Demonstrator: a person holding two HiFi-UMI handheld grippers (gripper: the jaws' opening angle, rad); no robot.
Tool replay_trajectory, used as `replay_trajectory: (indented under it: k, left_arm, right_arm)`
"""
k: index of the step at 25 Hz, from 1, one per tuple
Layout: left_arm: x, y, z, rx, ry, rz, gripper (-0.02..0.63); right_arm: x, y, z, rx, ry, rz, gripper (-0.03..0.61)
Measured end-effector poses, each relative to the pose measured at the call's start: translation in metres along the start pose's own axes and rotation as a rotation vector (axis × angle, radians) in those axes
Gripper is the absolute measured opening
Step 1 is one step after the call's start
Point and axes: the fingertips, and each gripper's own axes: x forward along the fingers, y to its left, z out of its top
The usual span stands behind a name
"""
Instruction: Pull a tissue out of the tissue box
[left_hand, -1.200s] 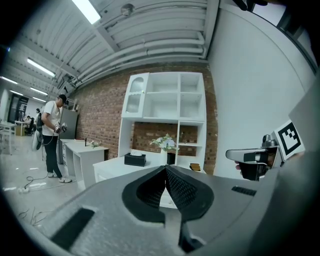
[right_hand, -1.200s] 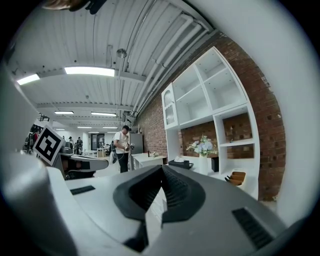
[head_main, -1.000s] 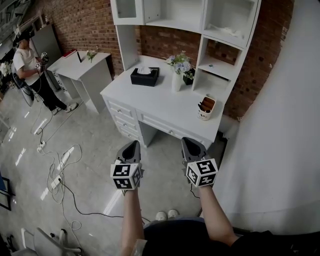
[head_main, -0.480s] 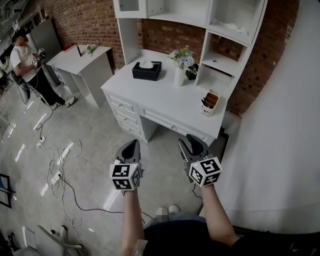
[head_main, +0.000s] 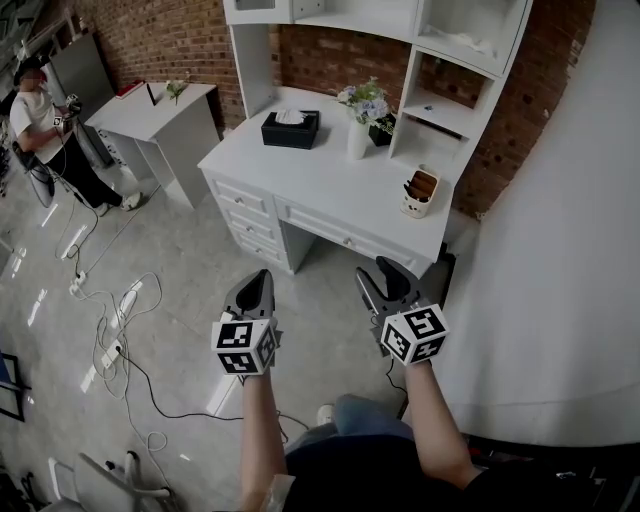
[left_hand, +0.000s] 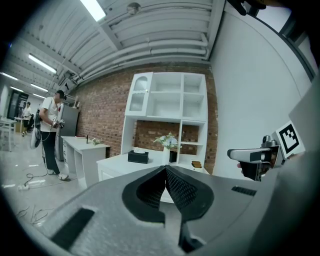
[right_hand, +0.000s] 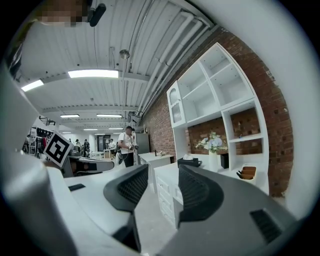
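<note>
While tissue (head_main: 290, 117) (white) protrudes, tissue box (head_main: 288, 138) stands untouched.

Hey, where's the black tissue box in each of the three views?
Head view: tissue box upper middle, on the white desk.
Left gripper view: left of centre, slightly below mid-height.
Right gripper view: just right of centre, below mid-height.
Shared landmark: flower vase to its right.

Tissue box (head_main: 290, 130) on desk (head_main: 320, 188), left of vase (head_main: 357, 141), seemingly apart.
</note>
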Motion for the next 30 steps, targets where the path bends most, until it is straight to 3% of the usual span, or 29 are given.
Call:
replay_trajectory:
  k: [8, 16, 24, 30]
  left_arm:
    - [-0.002, 0.018, 0.022, 0.009, -0.051, 0.008, 0.008]
    - [0.031, 0.050, 0.046, 0.026, -0.090, 0.038, 0.008]
    - [0.105, 0.099, 0.061, 0.055, -0.104, 0.080, 0.008]
    - [0.200, 0.154, 0.070, 0.041, -0.067, 0.104, 0.008]
  right_arm:
    - [0.006, 0.005, 0.018, -0.027, -0.036, -0.008, 0.170]
    - [0.052, -0.008, 0.039, -0.053, -0.081, 0.016, 0.170]
    - [0.141, -0.047, 0.048, -0.067, -0.110, 0.049, 0.170]
    - [0.251, -0.094, 0.054, -0.055, -0.087, 0.064, 0.170]
